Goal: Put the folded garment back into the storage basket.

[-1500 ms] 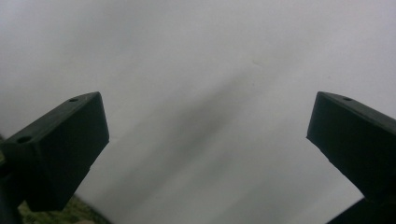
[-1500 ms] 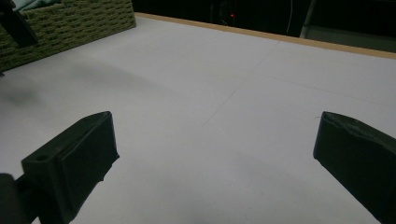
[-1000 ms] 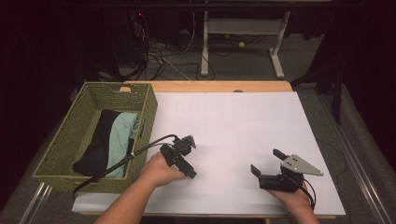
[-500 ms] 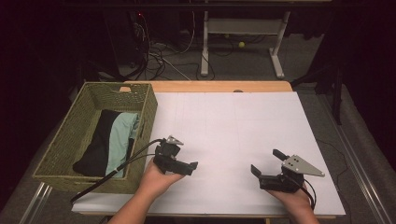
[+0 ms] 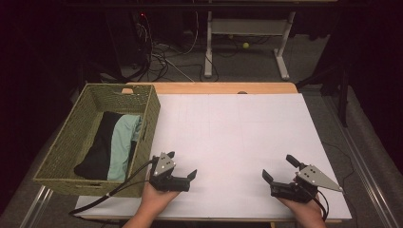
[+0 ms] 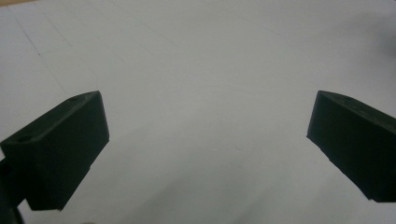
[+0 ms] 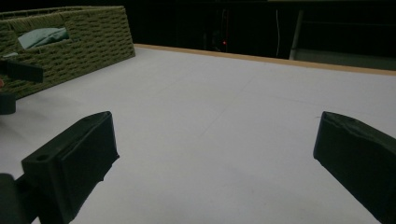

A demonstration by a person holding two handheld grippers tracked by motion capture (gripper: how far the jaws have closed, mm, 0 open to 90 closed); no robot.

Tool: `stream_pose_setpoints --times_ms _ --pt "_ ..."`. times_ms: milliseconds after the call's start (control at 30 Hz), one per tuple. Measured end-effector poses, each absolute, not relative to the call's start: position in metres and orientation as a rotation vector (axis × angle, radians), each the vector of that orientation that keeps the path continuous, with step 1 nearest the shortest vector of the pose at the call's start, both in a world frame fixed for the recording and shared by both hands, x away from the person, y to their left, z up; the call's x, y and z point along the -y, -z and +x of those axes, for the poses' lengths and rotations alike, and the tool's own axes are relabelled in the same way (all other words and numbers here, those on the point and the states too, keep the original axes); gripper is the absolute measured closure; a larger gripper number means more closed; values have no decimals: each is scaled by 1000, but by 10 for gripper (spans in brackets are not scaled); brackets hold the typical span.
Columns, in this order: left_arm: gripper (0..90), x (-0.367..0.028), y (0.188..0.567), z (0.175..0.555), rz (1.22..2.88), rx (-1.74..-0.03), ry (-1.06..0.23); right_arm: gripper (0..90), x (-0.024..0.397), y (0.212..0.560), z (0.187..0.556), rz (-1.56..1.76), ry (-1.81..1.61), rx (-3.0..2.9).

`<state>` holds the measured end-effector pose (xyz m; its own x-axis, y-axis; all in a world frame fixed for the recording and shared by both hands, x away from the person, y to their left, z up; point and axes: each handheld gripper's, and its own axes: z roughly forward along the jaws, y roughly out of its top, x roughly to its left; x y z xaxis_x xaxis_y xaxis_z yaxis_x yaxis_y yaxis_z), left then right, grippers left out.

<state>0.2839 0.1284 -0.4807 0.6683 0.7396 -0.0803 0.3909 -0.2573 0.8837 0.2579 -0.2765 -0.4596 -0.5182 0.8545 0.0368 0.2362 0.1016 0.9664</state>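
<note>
Both grippers, left and right, rest on the bench, jaws released, empty. Nearest: soft, light clothes in the basket; pinch a fold.

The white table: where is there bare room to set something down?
Nearly all the white table is bare: from the wicker basket across to the right edge, and between the left tongs and right tongs. The basket holds folded clothes.
</note>
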Motion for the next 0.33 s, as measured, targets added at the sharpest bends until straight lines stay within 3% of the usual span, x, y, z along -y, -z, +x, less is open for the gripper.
stream_pose_setpoints --times_ms 267,333 --pt "0 -149 482 270 1656 -881 -468 0 273 462 251 1072 -1420 -1811" --pt "0 -147 481 271 1670 -872 -454 0 273 461 248 1075 -1416 -1800"
